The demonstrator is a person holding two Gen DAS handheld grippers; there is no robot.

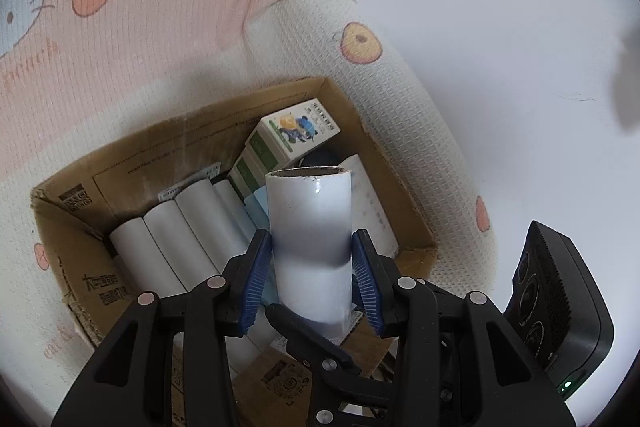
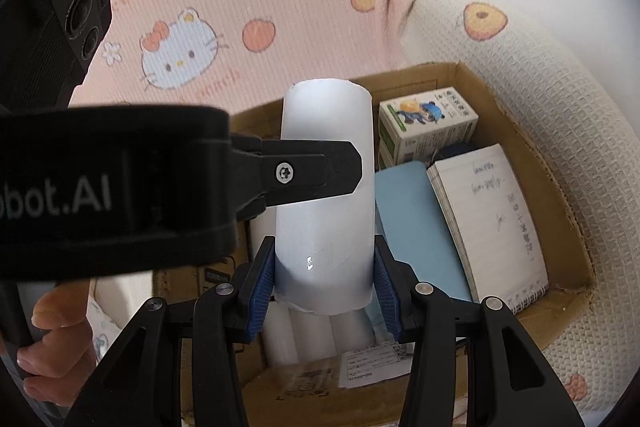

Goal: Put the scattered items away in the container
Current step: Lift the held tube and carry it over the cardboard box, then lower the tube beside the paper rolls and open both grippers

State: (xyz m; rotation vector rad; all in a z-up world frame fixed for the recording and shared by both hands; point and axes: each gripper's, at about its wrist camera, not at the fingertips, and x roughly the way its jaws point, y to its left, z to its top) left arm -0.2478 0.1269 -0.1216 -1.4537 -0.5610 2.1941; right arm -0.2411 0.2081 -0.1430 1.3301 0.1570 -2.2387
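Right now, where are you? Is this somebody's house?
Probably a home, maybe a bedroom. A pink cartoon-cat blanket covers the surface, and a cardboard box on it holds white rolls, a notebook and a small cartoon carton. Each gripper holds a white roll.

Pink-and-cream cartoon-cat blanket (image 1: 132, 39) — orange fruit prints, flowers — against a white wall (image 1: 500, 7).

We hold the left tool (image 1: 312, 267) tilted downward at the lower centre of its frame, its blue pads (image 1: 256, 279) pressed on both sides of a white roll (image 1: 310, 227). Our right tool (image 2: 324, 279) clamps the same roll (image 2: 326, 187) likewise. Our bare fingers (image 2: 52, 311) grip a handle at lower left of the right view.
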